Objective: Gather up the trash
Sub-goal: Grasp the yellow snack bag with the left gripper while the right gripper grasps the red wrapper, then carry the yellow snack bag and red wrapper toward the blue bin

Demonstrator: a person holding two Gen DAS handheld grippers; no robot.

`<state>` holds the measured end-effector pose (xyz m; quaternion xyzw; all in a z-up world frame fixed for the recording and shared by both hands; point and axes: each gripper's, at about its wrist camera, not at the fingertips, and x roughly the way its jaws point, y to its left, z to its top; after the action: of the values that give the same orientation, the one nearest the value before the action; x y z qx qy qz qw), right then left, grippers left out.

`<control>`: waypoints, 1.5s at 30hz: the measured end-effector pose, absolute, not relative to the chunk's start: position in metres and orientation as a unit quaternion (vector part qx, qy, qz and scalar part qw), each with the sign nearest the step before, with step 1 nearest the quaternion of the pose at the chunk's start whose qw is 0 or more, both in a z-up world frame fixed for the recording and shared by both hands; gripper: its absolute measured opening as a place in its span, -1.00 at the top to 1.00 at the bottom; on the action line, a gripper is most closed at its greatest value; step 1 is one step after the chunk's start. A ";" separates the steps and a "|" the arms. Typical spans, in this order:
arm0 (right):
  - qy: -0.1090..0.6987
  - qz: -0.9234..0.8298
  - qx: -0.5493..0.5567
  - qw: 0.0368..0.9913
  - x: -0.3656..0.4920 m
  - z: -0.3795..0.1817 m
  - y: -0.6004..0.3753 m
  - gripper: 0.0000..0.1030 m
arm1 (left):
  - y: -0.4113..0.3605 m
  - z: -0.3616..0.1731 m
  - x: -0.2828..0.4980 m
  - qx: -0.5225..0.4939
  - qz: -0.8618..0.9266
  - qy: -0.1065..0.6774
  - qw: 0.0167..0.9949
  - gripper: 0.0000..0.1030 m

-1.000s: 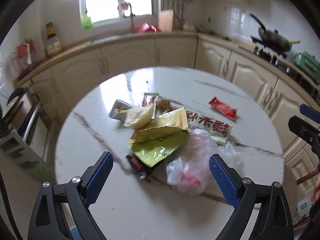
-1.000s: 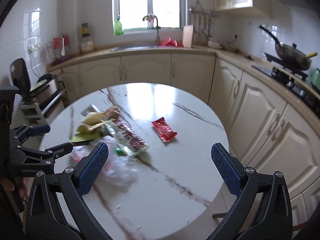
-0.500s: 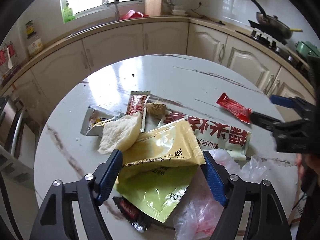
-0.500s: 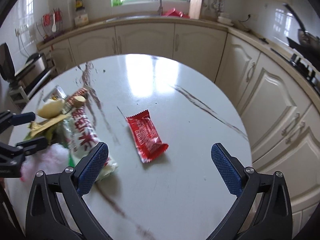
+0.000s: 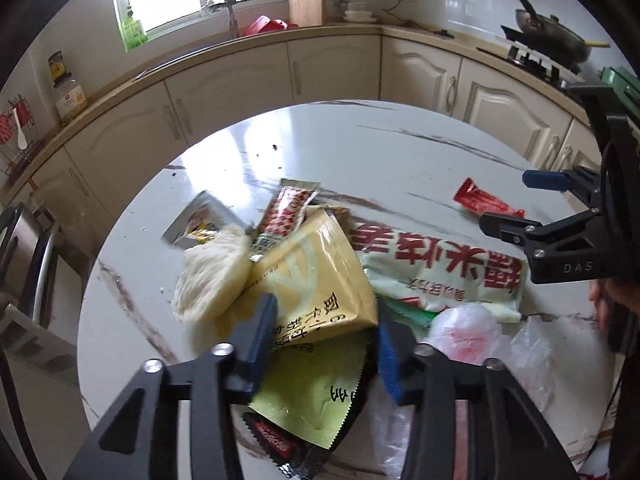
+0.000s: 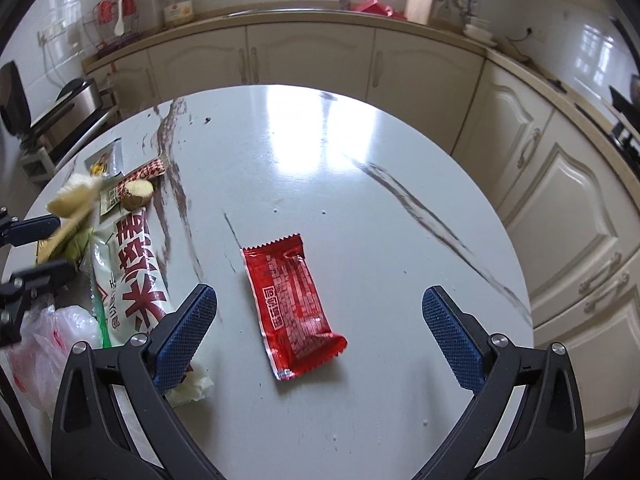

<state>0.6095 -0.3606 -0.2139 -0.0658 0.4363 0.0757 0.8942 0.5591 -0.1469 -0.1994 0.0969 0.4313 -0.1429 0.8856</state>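
Two jaws closing around yellow wrapper (image 5: 316, 276) | right jaws apart | red wrapper (image 6: 294, 304) flat

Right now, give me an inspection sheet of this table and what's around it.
Surface: round white marble-look table, dark veins, a few crumbs.
Job's things: red wrapper lying alone; heap of yellow packet, green packet, long white packet with red characters, clear plastic bag.
Clutter: pale food scrap in the heap.
Grippers: left gripper closing around the yellow packet; right gripper open, over the red wrapper.
Cables: nothing seen.
Surroundings: cream cabinets, sink under a window, pan on the stove.
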 end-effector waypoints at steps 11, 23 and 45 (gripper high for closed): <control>0.461 0.098 -0.063 0.880 0.624 -0.220 -0.358 -0.16 | -0.106 -0.183 0.528 0.028 -0.156 0.393 0.906 0.78; 0.447 0.097 -0.076 0.886 0.605 -0.203 -0.348 0.88 | -0.062 -0.165 0.494 -0.026 -0.167 0.384 0.908 0.88; 0.355 0.156 -0.050 0.920 0.504 -0.114 -0.271 0.89 | -0.012 -0.107 0.393 -0.072 -0.217 0.328 0.917 0.90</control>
<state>0.5037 -0.2710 -0.1138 -0.0503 0.3549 0.1562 0.9204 0.3925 -0.0124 -0.1073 -0.0716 0.3279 -0.2175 0.9165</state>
